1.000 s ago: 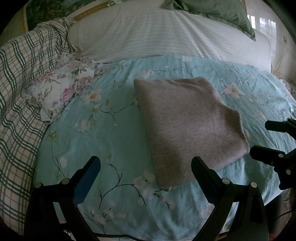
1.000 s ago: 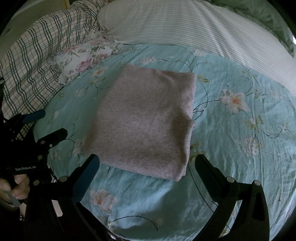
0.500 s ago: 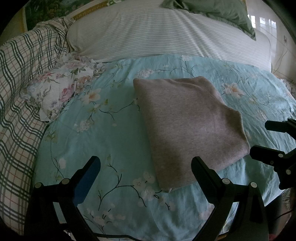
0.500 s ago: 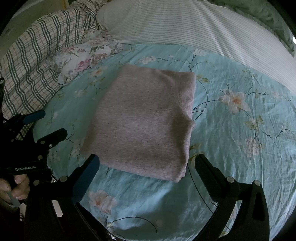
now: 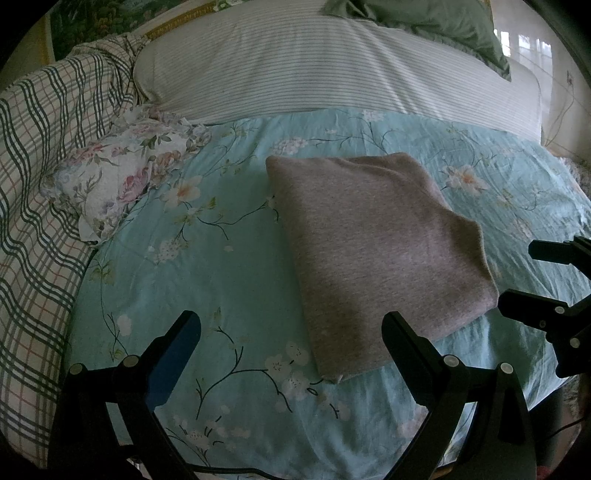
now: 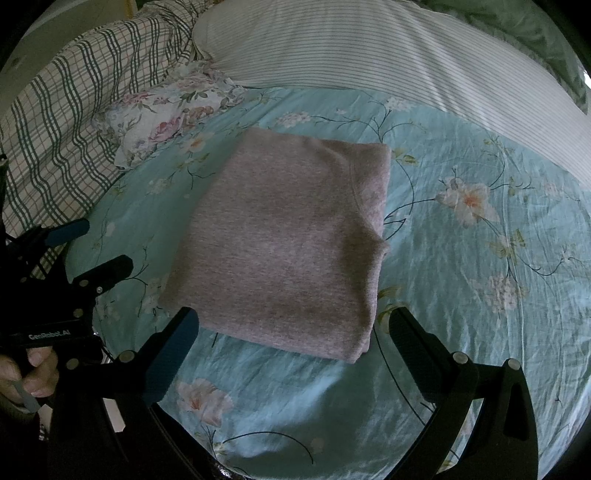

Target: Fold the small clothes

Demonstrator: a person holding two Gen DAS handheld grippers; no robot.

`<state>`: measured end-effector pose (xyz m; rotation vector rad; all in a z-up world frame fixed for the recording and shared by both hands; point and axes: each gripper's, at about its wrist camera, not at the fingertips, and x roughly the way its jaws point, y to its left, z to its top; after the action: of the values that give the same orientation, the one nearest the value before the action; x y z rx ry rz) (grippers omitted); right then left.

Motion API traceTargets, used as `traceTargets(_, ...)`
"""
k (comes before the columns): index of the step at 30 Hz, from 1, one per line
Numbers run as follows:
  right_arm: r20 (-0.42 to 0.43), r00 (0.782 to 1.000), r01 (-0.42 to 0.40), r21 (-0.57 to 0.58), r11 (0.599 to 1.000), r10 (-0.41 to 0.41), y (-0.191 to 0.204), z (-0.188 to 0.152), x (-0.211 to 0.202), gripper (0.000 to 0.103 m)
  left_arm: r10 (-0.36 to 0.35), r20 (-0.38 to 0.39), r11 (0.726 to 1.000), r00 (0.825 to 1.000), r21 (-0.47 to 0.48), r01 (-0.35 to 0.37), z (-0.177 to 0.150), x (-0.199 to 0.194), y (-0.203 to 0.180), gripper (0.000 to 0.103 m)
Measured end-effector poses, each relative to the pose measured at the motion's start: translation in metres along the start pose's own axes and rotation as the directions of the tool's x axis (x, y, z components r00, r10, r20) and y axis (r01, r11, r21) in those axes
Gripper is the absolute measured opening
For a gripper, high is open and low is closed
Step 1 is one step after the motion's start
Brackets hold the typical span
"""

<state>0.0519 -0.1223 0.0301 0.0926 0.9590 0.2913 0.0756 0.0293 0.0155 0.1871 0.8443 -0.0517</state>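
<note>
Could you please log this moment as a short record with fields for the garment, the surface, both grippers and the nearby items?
garment: grey folded garment, lying flat, untouched
surface: teal floral bedsheet
left gripper: open, empty, held over the sheet near the garment's left edge
right gripper: open, empty, held at the garment's near edge
nearby: floral pillow, plaid blanket, striped pillow

Green pillow [image 5: 436, 22] cut off at the top edge, plaid blanket [image 5: 33, 192] running out at the left, hand [image 6: 31, 376] at lower left half hidden (only fingers show), gripper bodies lost in the dark bottom rim.
</note>
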Motion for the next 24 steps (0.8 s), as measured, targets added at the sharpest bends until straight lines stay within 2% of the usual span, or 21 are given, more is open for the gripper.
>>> traceTargets(24, 0.0, 1.0, 0.005, 0.011, 1.0, -0.005, -0.008, 0.0011, 0.0047, 0.103, -0.003, -0.004, 1.0, 1.0, -0.001, 0.003, 0.0007, 0.0015, 0.0004, 0.099)
